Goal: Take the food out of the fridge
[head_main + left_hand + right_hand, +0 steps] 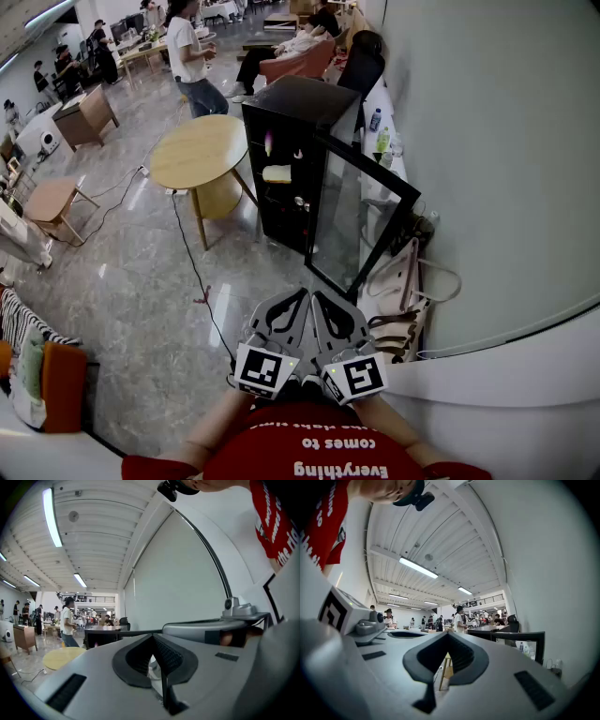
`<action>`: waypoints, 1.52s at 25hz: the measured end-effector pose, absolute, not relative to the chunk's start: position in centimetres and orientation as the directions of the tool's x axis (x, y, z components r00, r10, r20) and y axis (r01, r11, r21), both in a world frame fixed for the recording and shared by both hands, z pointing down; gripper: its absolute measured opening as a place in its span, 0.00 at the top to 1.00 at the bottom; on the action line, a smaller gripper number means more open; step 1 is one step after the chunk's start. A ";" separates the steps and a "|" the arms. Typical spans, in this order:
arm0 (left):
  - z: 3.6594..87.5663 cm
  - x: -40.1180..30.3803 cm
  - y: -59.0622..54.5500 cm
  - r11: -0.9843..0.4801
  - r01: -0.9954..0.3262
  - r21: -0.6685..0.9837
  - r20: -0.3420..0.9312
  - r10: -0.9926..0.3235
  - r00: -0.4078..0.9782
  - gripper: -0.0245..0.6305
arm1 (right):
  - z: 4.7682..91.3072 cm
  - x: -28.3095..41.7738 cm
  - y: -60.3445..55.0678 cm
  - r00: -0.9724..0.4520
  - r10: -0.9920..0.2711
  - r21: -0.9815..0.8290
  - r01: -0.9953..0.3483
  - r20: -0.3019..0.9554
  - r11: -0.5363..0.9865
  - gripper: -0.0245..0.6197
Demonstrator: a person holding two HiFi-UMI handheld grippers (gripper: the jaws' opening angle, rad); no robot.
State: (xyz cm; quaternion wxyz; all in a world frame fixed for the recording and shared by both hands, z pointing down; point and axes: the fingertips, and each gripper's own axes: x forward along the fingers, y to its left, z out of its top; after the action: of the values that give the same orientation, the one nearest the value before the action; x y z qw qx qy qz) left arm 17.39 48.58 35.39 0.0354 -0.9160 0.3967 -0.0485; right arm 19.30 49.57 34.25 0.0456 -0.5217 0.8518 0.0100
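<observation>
A black fridge (291, 112) stands by the white wall, its glass door (361, 220) swung open toward me. On a shelf inside lies a pale piece of food like bread (277, 173), with a small pink item (269, 142) above it. Both grippers are held side by side close to my body, well short of the fridge and pointing at it. My left gripper (300, 296) is shut and empty. So is my right gripper (319, 298). The left gripper view shows shut jaws (152, 637) and the fridge (101, 639) far off. In the right gripper view the jaws (447, 634) meet; the door (525, 641) is at right.
A round wooden table (199, 152) stands left of the fridge, with a black cable (192, 262) running across the floor. Bags (408, 291) lie against the wall beside the open door. Bottles (382, 139) stand on a ledge behind it. A person (187, 56) stands farther back.
</observation>
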 end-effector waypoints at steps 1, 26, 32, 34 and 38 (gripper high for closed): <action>35.4 17.4 48.6 -0.681 -0.726 -0.094 0.060 -0.732 0.679 0.95 | 34.3 19.3 49.5 -0.451 -0.888 -0.038 -0.889 -0.089 0.456 0.95; 35.3 17.6 47.1 -0.648 -0.761 -0.042 0.057 -0.762 0.645 0.95 | 34.4 19.6 47.9 -0.502 -0.860 -0.053 -0.860 -0.087 0.507 0.95; 36.2 17.6 46.5 -0.604 -0.797 -0.025 0.052 -0.797 0.602 0.95 | 35.1 19.7 47.3 -0.525 -0.847 -0.017 -0.849 -0.085 0.528 0.95; 36.7 18.0 45.8 -0.603 -0.797 -0.013 0.052 -0.797 0.602 0.95 | 35.7 20.0 46.5 -0.522 -0.849 -0.018 -0.851 -0.077 0.525 0.95; 37.5 18.6 44.0 -0.623 -0.782 -0.031 0.058 -0.782 0.620 0.95 | 36.4 20.6 44.8 -0.510 -0.858 -0.030 -0.858 -0.066 0.513 0.95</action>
State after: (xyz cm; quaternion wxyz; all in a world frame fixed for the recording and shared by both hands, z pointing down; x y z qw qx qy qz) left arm 18.60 44.04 37.48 0.0015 -0.9001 0.4344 -0.0328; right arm 20.56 44.81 36.41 0.0361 -0.4936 0.8689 0.0030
